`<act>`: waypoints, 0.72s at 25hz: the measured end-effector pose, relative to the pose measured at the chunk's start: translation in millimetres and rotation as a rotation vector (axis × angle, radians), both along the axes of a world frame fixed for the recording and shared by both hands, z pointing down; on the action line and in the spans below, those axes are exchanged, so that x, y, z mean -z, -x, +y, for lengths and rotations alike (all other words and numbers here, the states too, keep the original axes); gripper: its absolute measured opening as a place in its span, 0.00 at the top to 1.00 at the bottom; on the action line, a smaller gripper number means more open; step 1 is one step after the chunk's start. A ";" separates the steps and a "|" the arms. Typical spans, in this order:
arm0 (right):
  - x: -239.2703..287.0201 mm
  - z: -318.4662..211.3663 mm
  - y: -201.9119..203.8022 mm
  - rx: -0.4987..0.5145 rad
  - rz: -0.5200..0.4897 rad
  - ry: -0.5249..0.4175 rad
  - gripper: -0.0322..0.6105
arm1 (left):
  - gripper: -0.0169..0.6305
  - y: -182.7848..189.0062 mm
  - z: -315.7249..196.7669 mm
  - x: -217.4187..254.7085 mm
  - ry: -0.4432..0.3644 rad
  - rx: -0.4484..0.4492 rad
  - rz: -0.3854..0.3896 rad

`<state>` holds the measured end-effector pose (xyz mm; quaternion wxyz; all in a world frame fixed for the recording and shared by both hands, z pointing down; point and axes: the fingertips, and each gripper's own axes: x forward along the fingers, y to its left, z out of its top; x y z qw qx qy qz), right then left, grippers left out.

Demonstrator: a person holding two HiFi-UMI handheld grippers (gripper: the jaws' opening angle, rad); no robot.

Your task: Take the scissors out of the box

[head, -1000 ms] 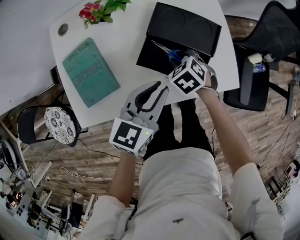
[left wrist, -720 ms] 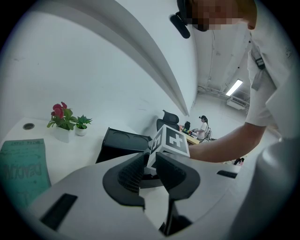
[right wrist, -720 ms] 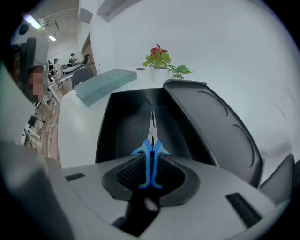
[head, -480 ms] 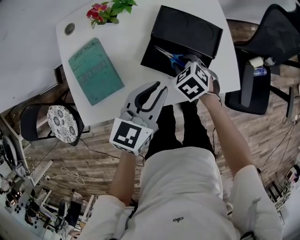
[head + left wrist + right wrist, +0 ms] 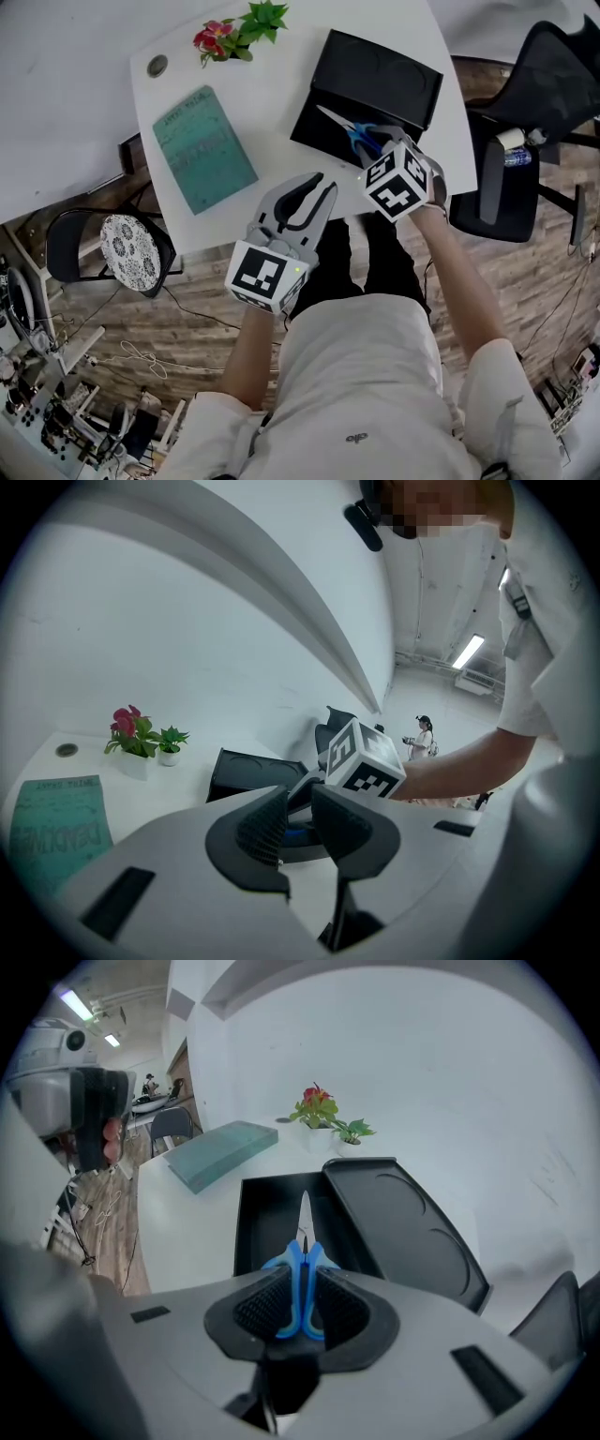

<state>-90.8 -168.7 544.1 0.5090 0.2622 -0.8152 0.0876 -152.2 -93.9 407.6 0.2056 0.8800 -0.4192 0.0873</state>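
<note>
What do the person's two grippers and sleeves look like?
The left gripper and right gripper both have smooth light-grey shells, with black ribbed faces inside the jaws. Each carries a white marker cube printed with black square patterns. The person wears a white short-sleeved shirt, so the forearms are uncovered.

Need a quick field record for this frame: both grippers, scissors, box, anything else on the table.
right gripper: shut on the scissors, pads on the blue handles
scissors: blades together, tip pointing out over the box
box: black, open, lid folded back, on the white table
left gripper: open, nothing between the jaws, at the table's near edge
other: teal booklet, small potted plant
</note>
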 end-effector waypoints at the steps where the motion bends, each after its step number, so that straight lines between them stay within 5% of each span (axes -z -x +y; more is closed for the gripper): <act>1: 3.3 1.3 1.0 0.000 -0.010 -0.003 0.81 | 0.84 0.6 0.3 0.6 -0.001 0.001 -0.001; 18: 94.5 12.0 -23.3 -0.131 -0.378 -0.006 0.81 | 0.84 -23.6 4.4 27.7 -0.028 0.052 -0.021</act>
